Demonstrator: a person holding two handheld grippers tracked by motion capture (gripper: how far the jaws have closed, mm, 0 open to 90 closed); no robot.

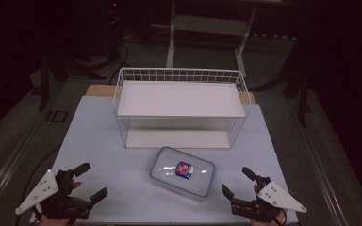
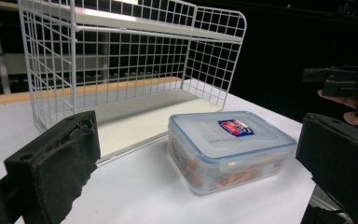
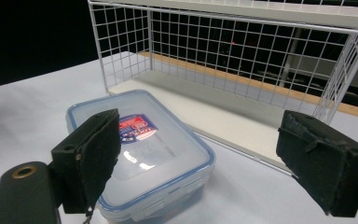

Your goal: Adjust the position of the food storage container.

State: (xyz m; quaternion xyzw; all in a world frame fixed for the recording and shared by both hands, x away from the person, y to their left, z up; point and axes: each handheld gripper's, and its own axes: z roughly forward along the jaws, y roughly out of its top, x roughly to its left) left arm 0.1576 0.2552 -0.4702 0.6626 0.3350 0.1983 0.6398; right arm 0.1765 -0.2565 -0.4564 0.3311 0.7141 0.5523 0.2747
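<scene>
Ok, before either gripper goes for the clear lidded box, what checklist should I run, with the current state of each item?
1. Left gripper open: ok.
2. Right gripper open: ok.
3. Box lid closed: looks seated, latches cannot tell.
4. Box free of both grippers: ok, it sits between them, untouched.
5. Wire rack lower shelf free: ok.
6. Rack top shelf free: ok.
7. Box clear of rack: ok, just in front.

I can't read the label [image 1: 185,169] on the box lid [image 1: 183,172] from the high view; it's too small. The box's contents [image 2: 228,179] blur behind clouded plastic in the left gripper view. My forearms are cut off at the bottom edge. The room beyond the table [image 1: 99,141] is too dark to make out.
</scene>
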